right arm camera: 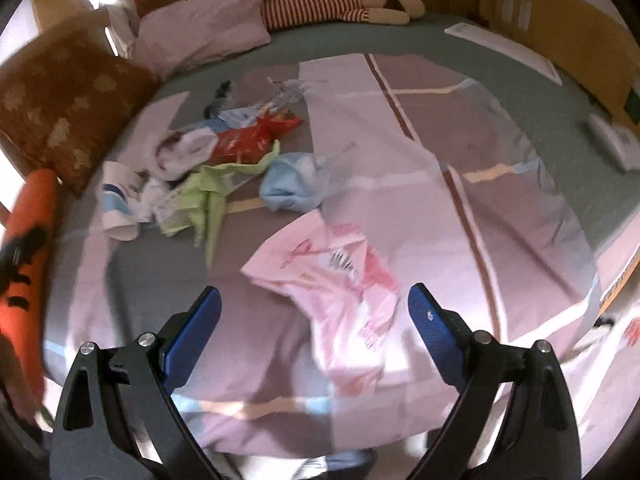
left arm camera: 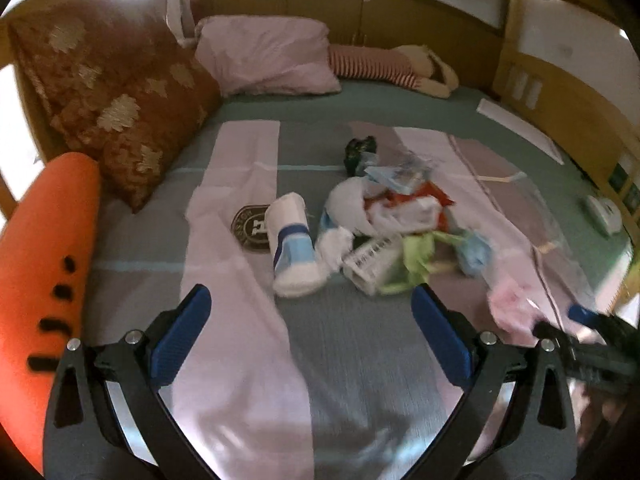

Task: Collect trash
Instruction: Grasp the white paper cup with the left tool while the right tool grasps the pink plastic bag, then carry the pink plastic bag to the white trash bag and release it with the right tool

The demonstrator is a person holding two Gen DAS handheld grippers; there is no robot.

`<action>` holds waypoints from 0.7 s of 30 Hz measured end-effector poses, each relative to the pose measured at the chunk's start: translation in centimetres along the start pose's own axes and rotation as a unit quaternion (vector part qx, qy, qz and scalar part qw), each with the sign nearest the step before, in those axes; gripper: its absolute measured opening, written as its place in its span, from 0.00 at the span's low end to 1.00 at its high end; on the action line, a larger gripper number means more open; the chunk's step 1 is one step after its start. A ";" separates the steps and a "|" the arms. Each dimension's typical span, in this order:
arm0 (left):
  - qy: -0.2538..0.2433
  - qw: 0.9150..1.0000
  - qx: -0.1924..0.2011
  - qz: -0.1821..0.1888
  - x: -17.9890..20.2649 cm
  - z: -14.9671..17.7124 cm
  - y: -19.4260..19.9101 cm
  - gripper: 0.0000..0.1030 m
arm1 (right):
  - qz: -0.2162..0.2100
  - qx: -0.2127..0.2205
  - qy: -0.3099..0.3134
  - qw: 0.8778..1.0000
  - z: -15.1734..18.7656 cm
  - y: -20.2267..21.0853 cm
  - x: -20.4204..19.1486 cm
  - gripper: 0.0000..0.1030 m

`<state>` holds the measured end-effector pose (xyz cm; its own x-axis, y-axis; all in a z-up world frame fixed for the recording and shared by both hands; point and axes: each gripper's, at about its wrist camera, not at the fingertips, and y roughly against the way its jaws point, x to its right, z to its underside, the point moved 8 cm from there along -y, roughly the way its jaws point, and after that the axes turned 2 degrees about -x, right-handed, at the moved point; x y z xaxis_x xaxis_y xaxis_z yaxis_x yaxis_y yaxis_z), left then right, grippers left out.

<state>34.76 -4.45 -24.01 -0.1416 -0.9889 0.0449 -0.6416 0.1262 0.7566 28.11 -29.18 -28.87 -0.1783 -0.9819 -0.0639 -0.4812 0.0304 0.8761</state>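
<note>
Here, both grippers gape empty: left gripper (left arm camera: 310,306) above white-and-blue paper cup (left arm camera: 294,246); right gripper (right arm camera: 314,306) above crumpled pink plastic wrapper (right arm camera: 344,300); long orange bolster cushion (left arm camera: 44,264) beside.

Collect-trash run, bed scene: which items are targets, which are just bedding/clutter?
Trash to collect:
- paper cup
- red snack wrapper
- green wrapper
- blue crumpled bag
- pink plastic bag
- white barcode carton

Just lying about:
- brown cushion
- pink pillow
- striped plush toy
- orange bolster

Both grippers open, holding nothing.
</note>
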 end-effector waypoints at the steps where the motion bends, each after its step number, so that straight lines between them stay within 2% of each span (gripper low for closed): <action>1: 0.002 1.000 -0.006 -0.006 -0.2 -0.6 -1.4 0.96 | 0.007 -0.015 0.006 1.000 0.0 -0.9 0.1 0.90; 4: 0.013 0.999 -0.023 -0.022 -1.2 -1.8 -5.0 0.87 | 0.008 -0.044 0.014 0.999 -0.3 -2.7 0.2 0.89; 6: 0.032 0.999 -0.041 -0.011 -1.8 -2.6 -7.6 0.78 | 0.000 -0.068 0.013 0.998 -0.4 -4.2 0.3 0.82; 7: 0.036 0.998 -0.049 -0.009 -2.0 -2.7 -8.5 0.74 | -0.009 -0.080 0.011 0.997 -0.2 -4.7 0.2 0.70; 8: 0.040 0.997 -0.060 -0.006 -2.3 -2.9 -9.7 0.62 | -0.017 -0.099 0.010 0.995 0.1 -5.4 0.1 0.56; 9: 0.044 0.997 -0.070 -0.001 -2.4 -2.8 -10.5 0.41 | -0.018 -0.103 0.013 0.994 0.2 -5.6 0.0 0.51; 10: 0.053 0.995 -0.081 0.012 -2.5 -2.7 -11.4 0.31 | -0.019 -0.102 0.018 0.994 0.2 -5.6 0.0 0.43; 11: 0.062 0.994 -0.081 0.023 -2.6 -2.7 -11.6 0.31 | -0.022 -0.098 0.018 0.995 0.2 -5.5 0.0 0.35; 12: 0.067 0.995 -0.073 0.023 -2.7 -2.9 -11.4 0.26 | -0.033 -0.091 0.017 0.995 0.0 -5.0 -0.1 0.33; 15: 0.086 0.996 -0.029 0.013 -3.6 -4.1 -8.6 0.24 | -0.058 -0.042 0.003 0.997 -1.3 -2.6 0.0 0.30; 17: 0.093 0.996 0.002 0.012 -3.6 -4.9 -5.9 0.24 | -0.088 0.017 0.000 0.996 -2.4 0.1 -0.2 0.29; 19: 0.077 0.996 0.035 0.016 -2.9 -5.6 -2.1 0.24 | -0.094 0.079 0.002 0.992 -3.1 3.0 -0.3 0.29; 21: 0.053 0.996 0.061 0.024 -1.7 -5.8 1.2 0.24 | -0.112 0.143 0.008 0.983 -3.5 6.4 -0.8 0.29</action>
<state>38.59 -3.09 -19.40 -0.0980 -0.9835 0.1522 -0.7241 0.1754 0.6670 28.12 -28.83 -21.52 -0.0272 -0.9728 -0.2302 -0.7296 -0.1381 0.6698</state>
